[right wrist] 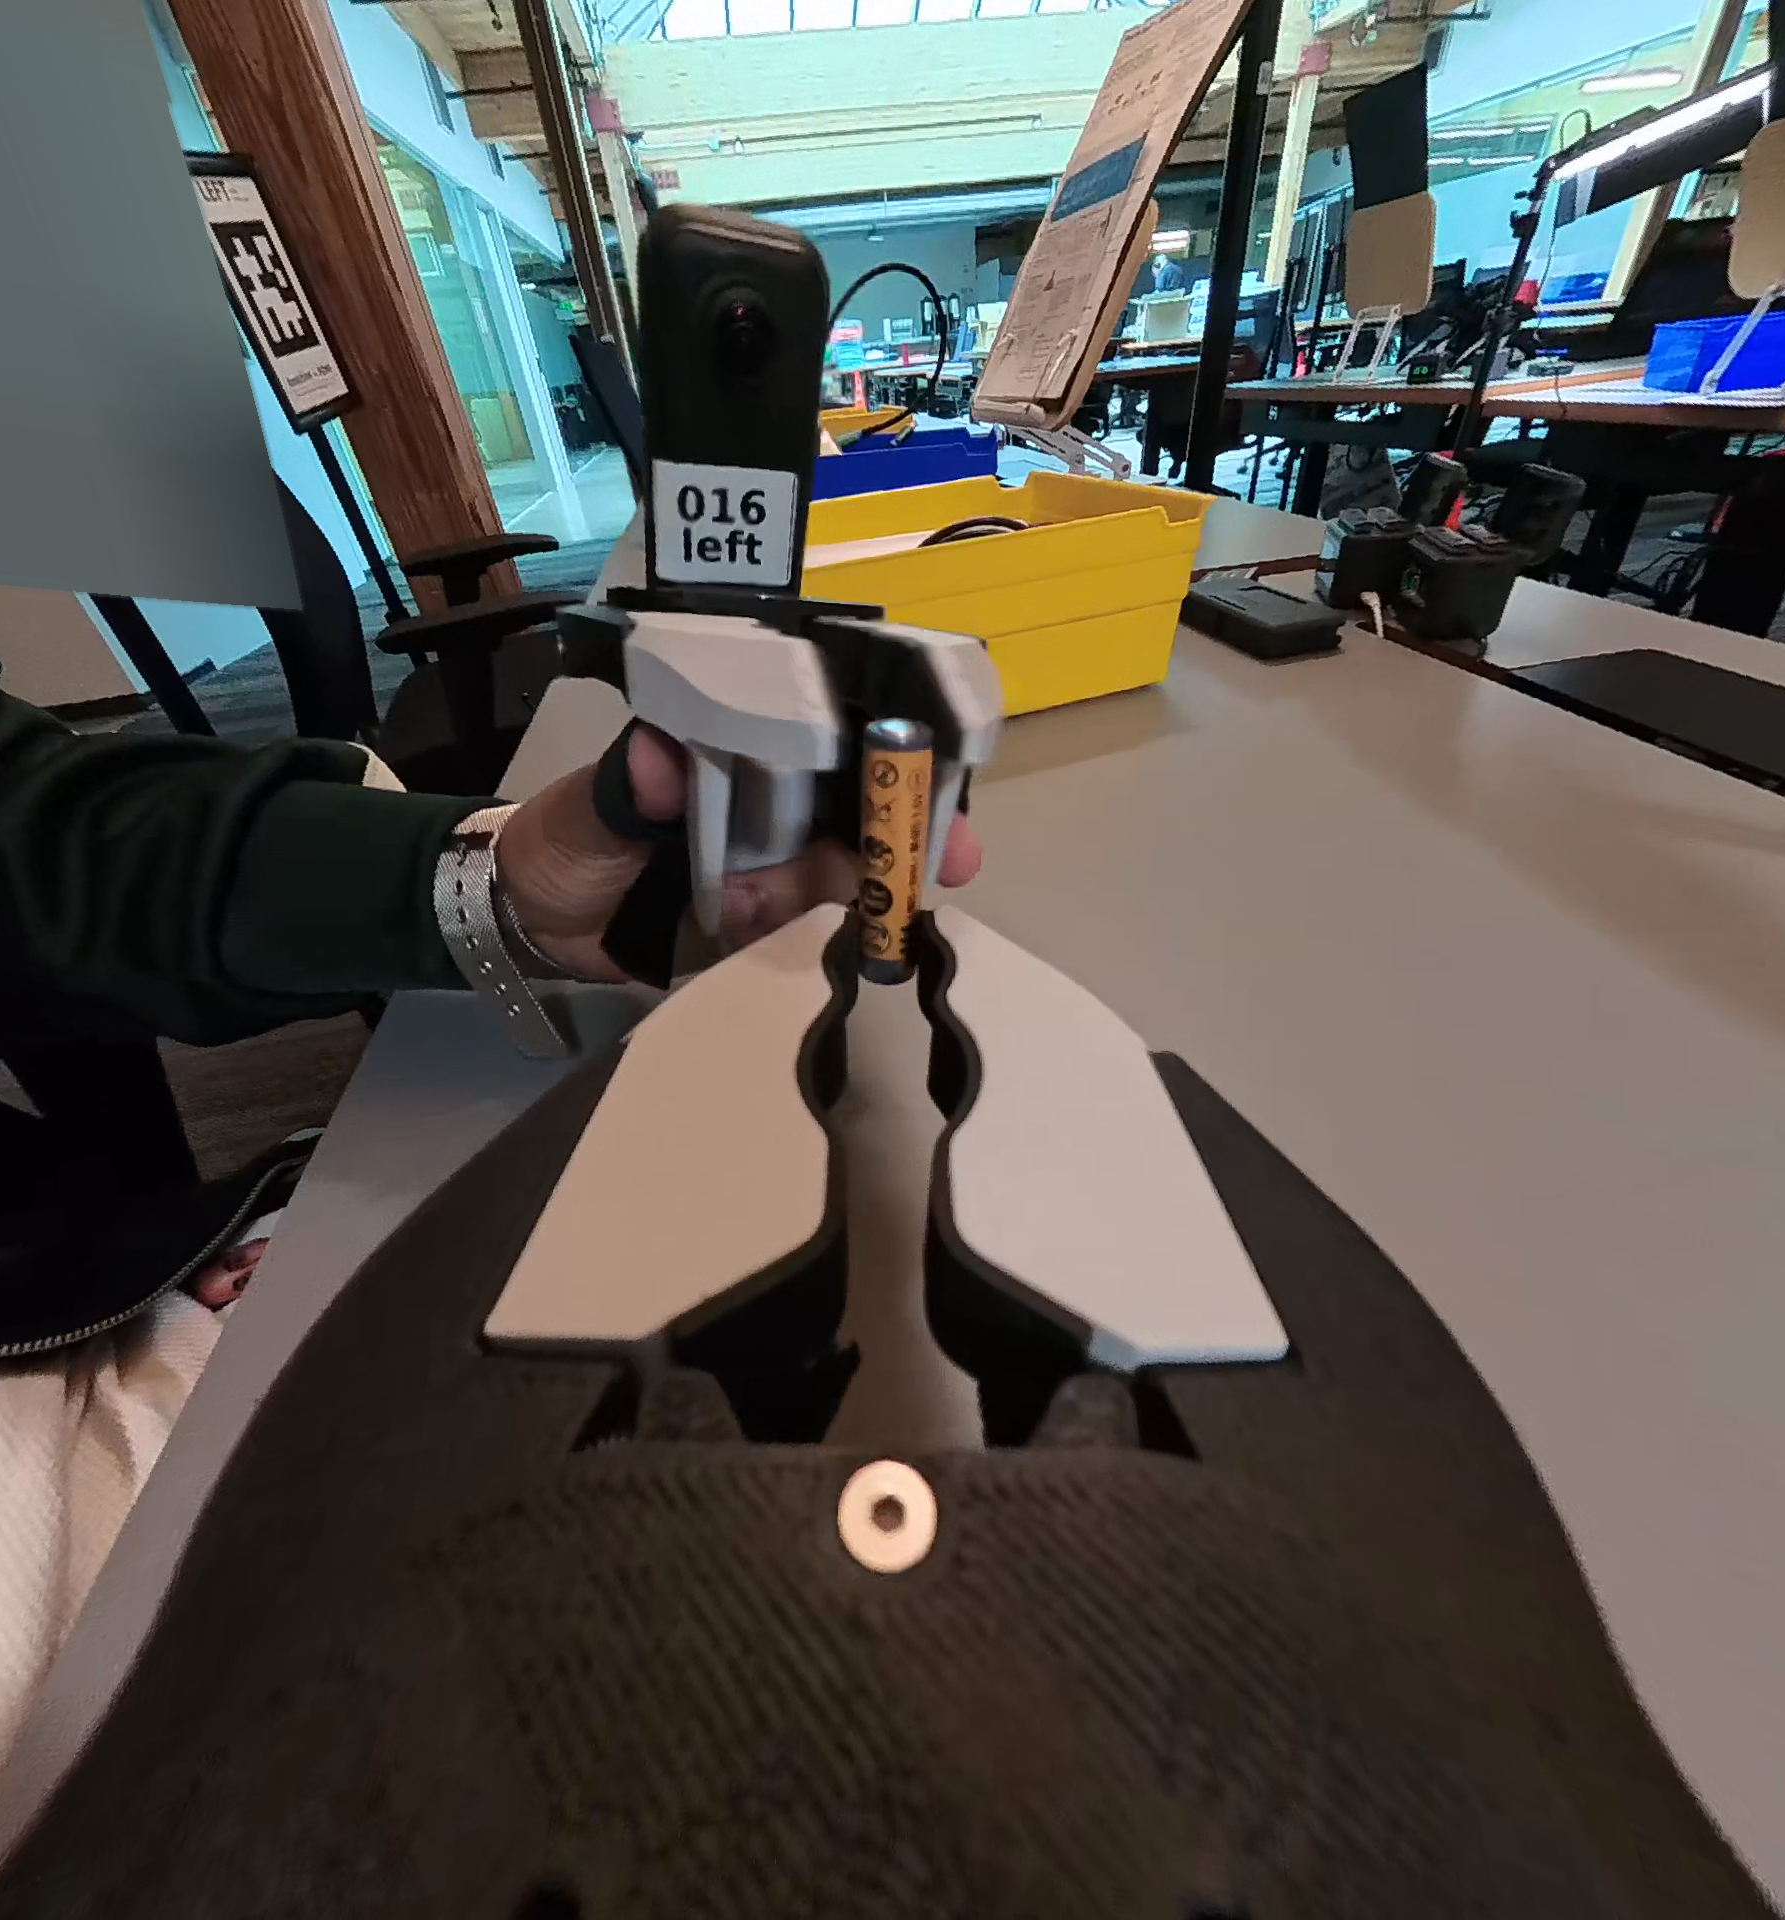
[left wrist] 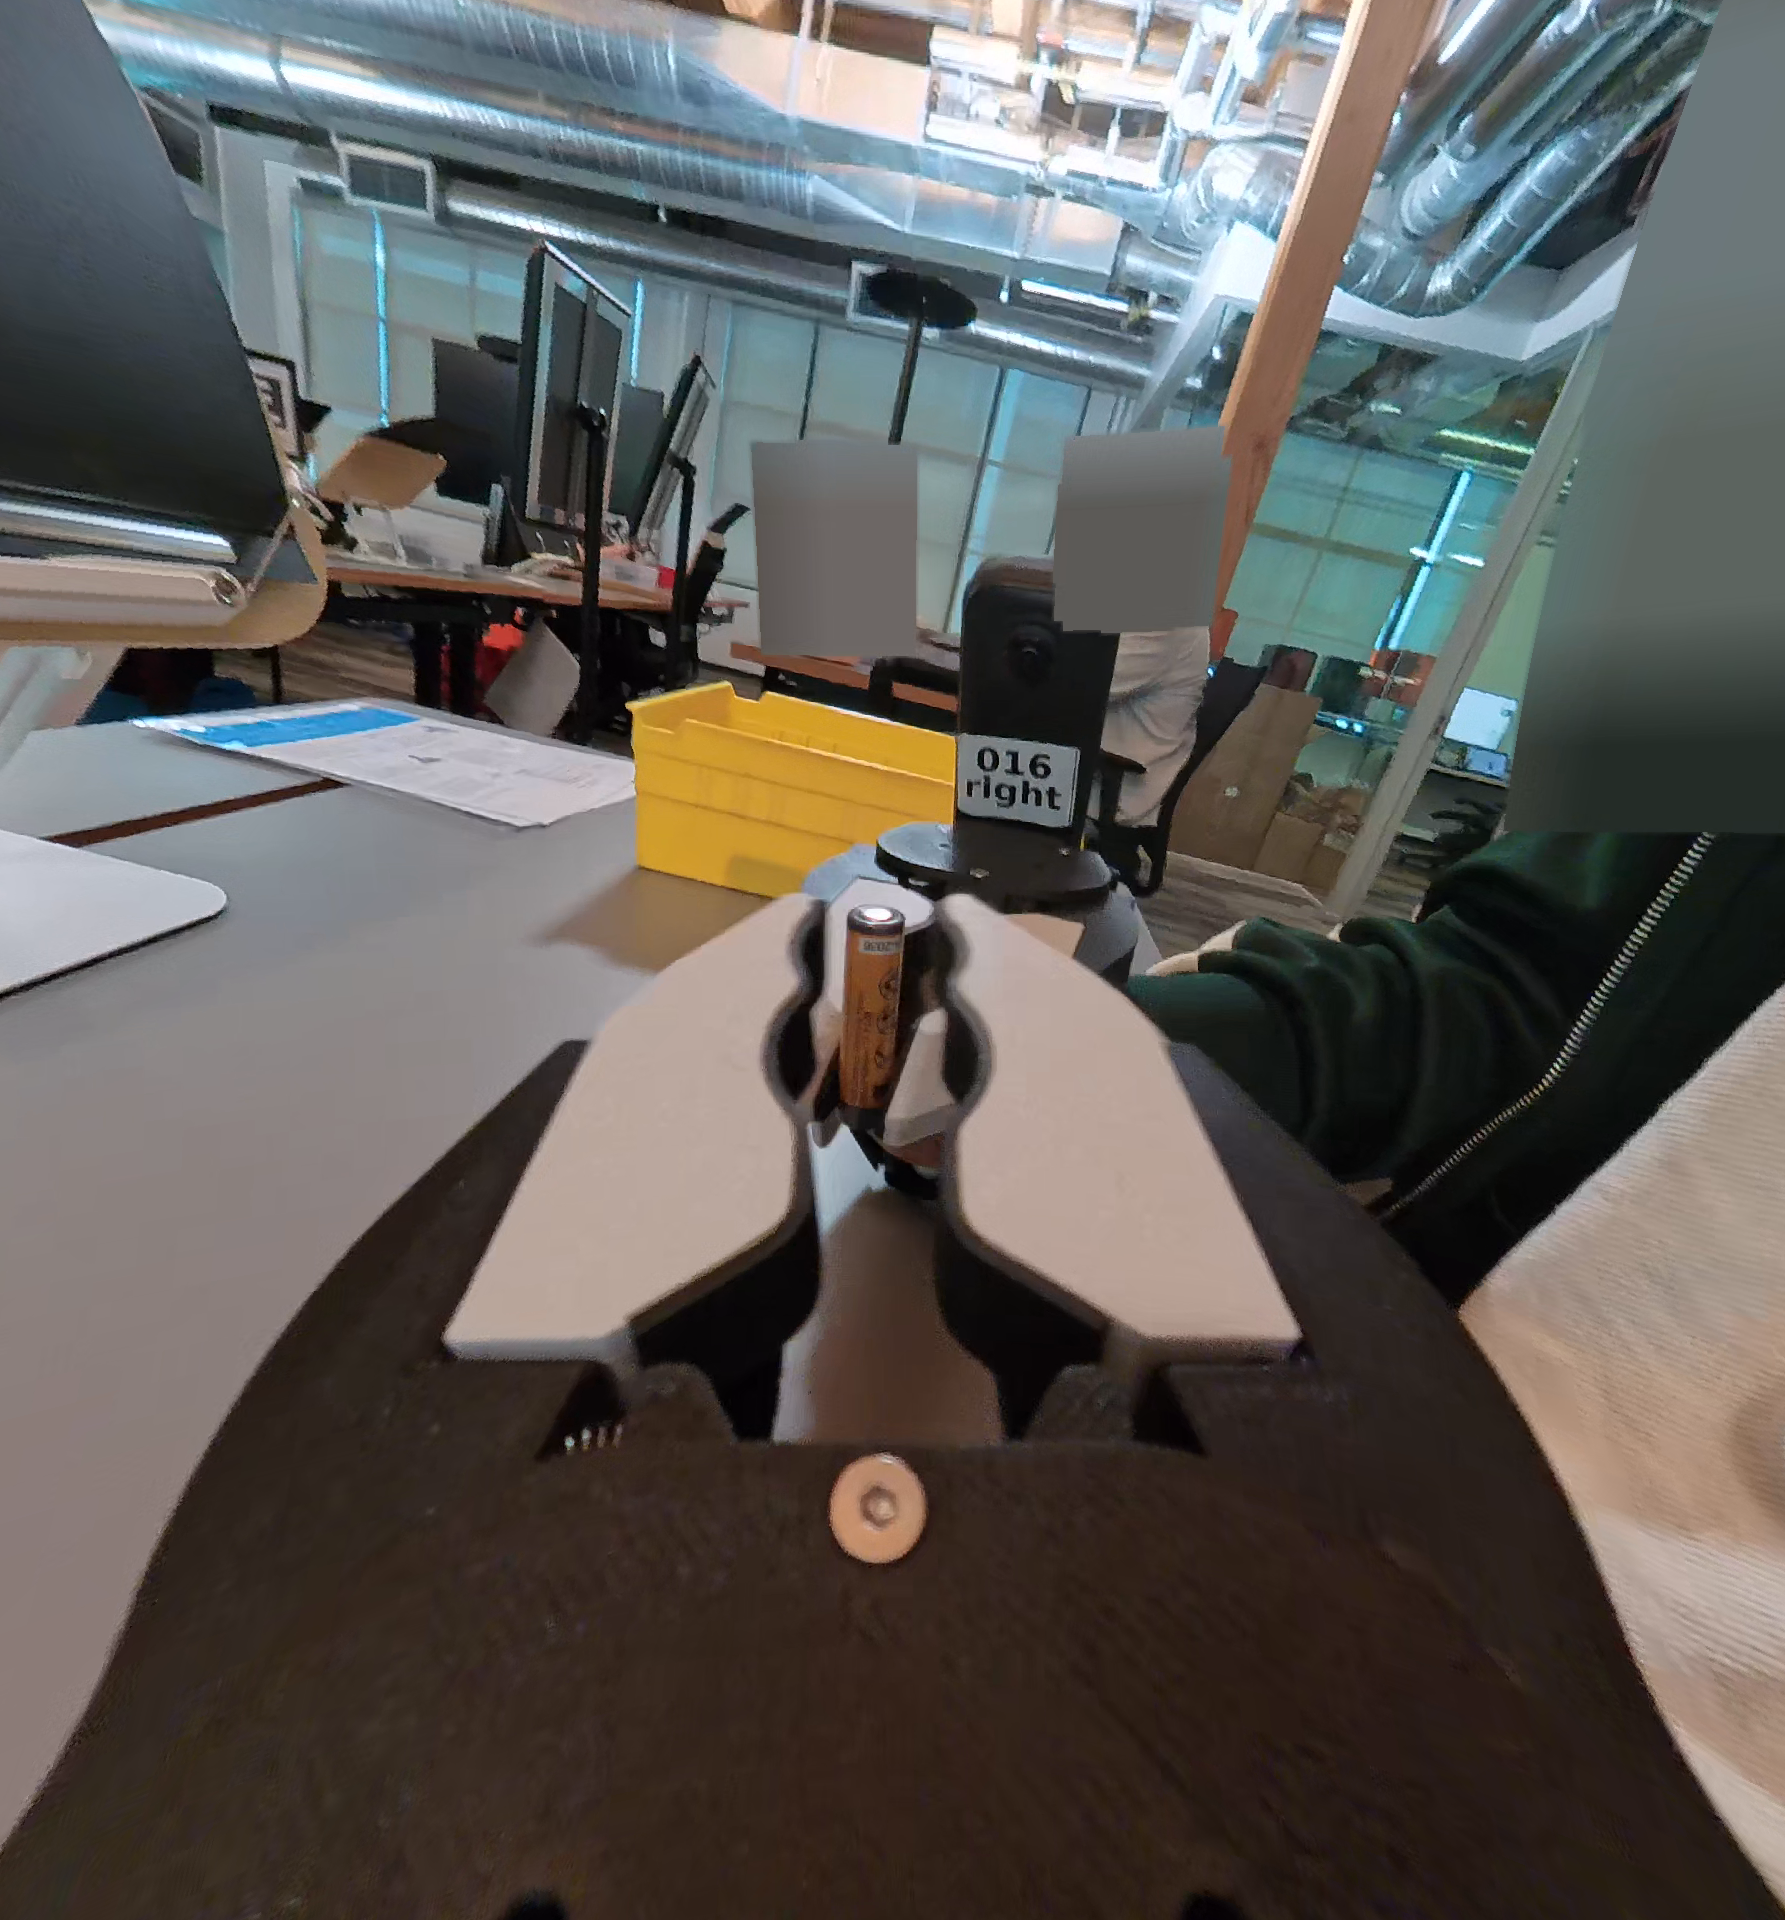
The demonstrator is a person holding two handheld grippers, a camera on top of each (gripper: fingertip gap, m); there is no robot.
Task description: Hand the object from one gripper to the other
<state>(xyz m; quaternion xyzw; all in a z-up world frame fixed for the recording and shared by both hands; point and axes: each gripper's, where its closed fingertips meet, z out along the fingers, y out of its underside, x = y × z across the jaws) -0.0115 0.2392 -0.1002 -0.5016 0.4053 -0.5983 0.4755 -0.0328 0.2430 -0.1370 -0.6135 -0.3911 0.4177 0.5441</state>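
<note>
A gold and black battery [left wrist: 872, 1003] stands upright in the air over the grey table [left wrist: 244, 1039]. My left gripper [left wrist: 875, 920] is around its upper part, with its jaws a little wider than the battery, so it is open. My right gripper [right wrist: 893, 935] is shut on the battery's [right wrist: 893, 852] lower end. In the left wrist view the right gripper [left wrist: 872, 1070] faces me, its grey fingers [left wrist: 919, 1101] against the battery's lower half. In the right wrist view the left gripper [right wrist: 888, 717] faces me, held by a hand [right wrist: 576, 883].
A yellow bin [left wrist: 763, 800] stands on the table beyond the grippers; it also shows in the right wrist view [right wrist: 1075, 613]. A white monitor base [left wrist: 57, 914] and papers [left wrist: 400, 758] lie to the left. Black chargers [right wrist: 1428, 561] and a black pad [right wrist: 1698, 717] lie far right. A green sleeve [left wrist: 1387, 1039] reaches in. Less than 4 cm separates the two grippers' tips.
</note>
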